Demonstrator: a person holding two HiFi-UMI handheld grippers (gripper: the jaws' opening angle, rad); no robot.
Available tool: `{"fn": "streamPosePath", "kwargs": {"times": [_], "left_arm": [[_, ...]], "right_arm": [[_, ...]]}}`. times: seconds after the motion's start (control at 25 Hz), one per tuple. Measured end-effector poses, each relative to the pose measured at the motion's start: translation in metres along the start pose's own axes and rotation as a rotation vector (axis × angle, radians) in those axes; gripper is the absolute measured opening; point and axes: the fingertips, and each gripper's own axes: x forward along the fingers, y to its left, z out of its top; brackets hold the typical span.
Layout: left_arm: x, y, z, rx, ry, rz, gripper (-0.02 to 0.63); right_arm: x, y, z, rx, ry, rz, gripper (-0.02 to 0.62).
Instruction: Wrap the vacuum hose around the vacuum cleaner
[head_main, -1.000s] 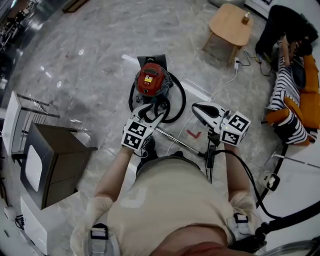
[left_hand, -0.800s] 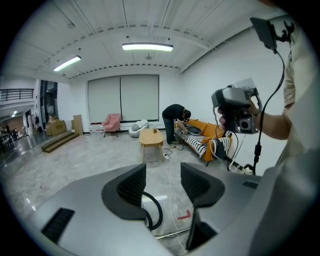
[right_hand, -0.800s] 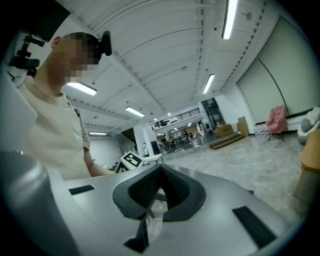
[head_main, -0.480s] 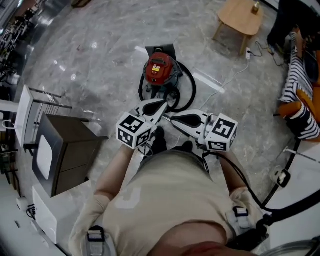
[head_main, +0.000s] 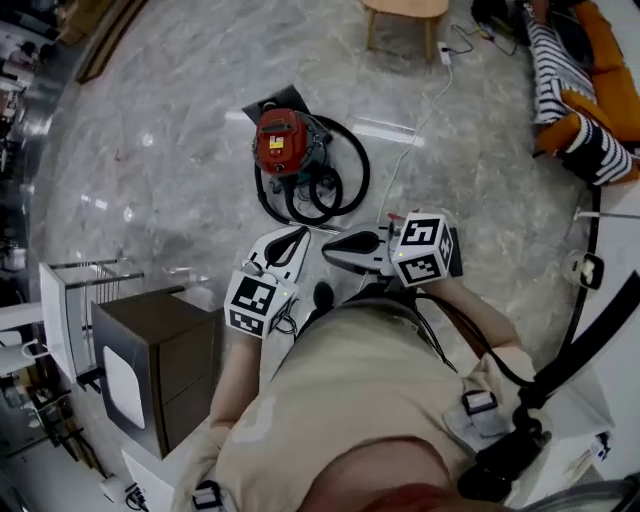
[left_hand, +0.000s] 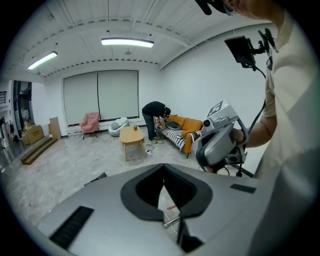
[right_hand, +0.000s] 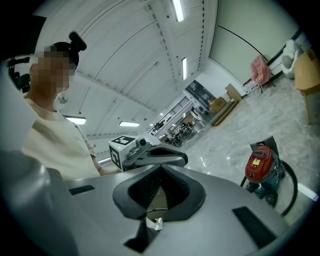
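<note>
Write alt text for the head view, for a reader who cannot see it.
A red vacuum cleaner sits on a marble floor, its black hose looped beside it. Nearer the camera, a person in a beige shirt holds the left tool and right tool, both shut and empty, short of the vacuum.

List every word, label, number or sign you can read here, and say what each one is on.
No text here is readable.
On the red round vacuum cleaner, a pale label: too small to read.
On the left claw, a white cube with black square markers: patterns only, no letters or numbers.
On the right claw, a second white cube: same kind of markers, no letters.
</note>
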Motion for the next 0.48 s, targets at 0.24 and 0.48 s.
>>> {"fn": "streamPosePath", "kwargs": {"times": [0.24,0.48], "left_arm": [[-0.051,0.024,-0.025,-0.039,-0.068,-0.055,0.008],[-0.107,0.037,-0.072,-0.119,-0.072,-0.129,0.008]], "right_arm": [[0.064,0.005,0.005,0.084,-0.038,-0.042,0.005],[0.129,0.037,-0.012,0.121,-0.051,-0.06,0.005]]}}
